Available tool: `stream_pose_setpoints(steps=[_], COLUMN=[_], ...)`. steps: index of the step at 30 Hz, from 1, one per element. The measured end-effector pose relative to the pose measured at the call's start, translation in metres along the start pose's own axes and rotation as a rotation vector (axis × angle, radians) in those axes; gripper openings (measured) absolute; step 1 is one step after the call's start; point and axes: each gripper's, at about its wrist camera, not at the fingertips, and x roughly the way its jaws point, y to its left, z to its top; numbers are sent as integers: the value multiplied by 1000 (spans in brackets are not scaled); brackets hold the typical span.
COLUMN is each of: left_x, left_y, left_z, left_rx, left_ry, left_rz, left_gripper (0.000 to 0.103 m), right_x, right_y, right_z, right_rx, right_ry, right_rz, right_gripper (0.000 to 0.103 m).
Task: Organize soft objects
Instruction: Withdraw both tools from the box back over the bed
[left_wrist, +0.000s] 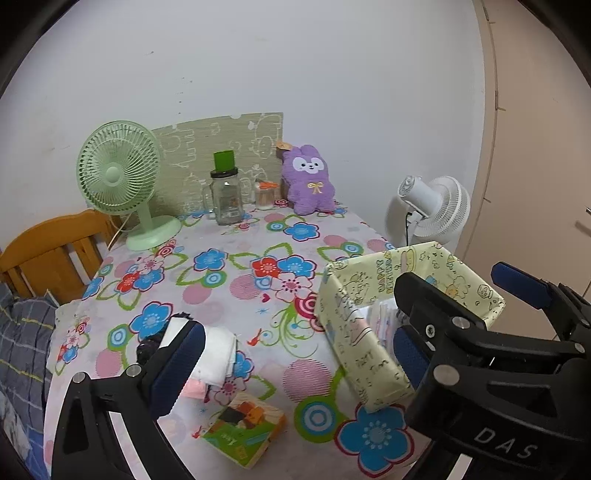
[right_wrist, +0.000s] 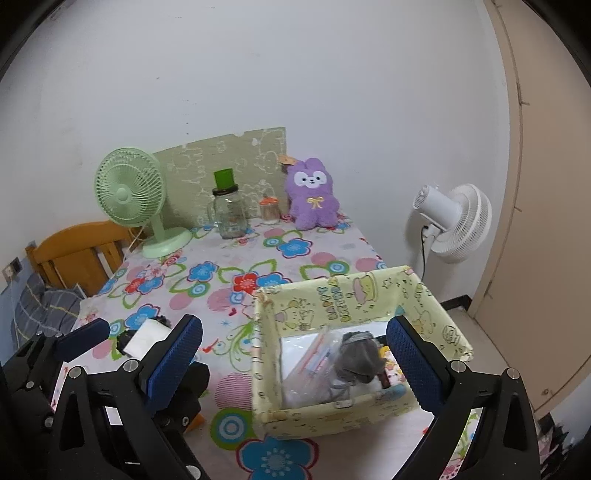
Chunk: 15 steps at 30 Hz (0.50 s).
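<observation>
A pale yellow cartoon-print fabric box (right_wrist: 332, 306) stands at the table's near right and holds a grey soft item (right_wrist: 356, 358) and a clear plastic bag (right_wrist: 314, 365). My right gripper (right_wrist: 293, 362) hovers open over the box's near side, nothing between its pads. My left gripper (left_wrist: 295, 360) is open and empty, between the box (left_wrist: 369, 354) and a folded white cloth (left_wrist: 218, 350) that lies by a dark item (left_wrist: 147, 349) and a pink piece (left_wrist: 194, 387). A purple plush bunny (left_wrist: 308, 181) sits upright at the table's far edge.
A green desk fan (left_wrist: 118, 173), a glass jar with a green lid (left_wrist: 225, 195) and a small orange-topped jar (left_wrist: 266, 195) line the back. A small colourful carton (left_wrist: 243, 428) lies near the front. A white fan (left_wrist: 432, 210) stands right, a wooden chair (left_wrist: 51, 247) left.
</observation>
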Motion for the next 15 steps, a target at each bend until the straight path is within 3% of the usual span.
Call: stream_pose_setpoints(steps=[15], left_x=[-3], left_y=[31], left_z=[-19], left_rx=[-19], left_ry=[10], left_rz=[56], left_gripper=[103], right_x=[10], right_y=[42], right_z=[-15], right_rx=[-38], right_ry=[46], right_rz=[91], right_gripper=[101])
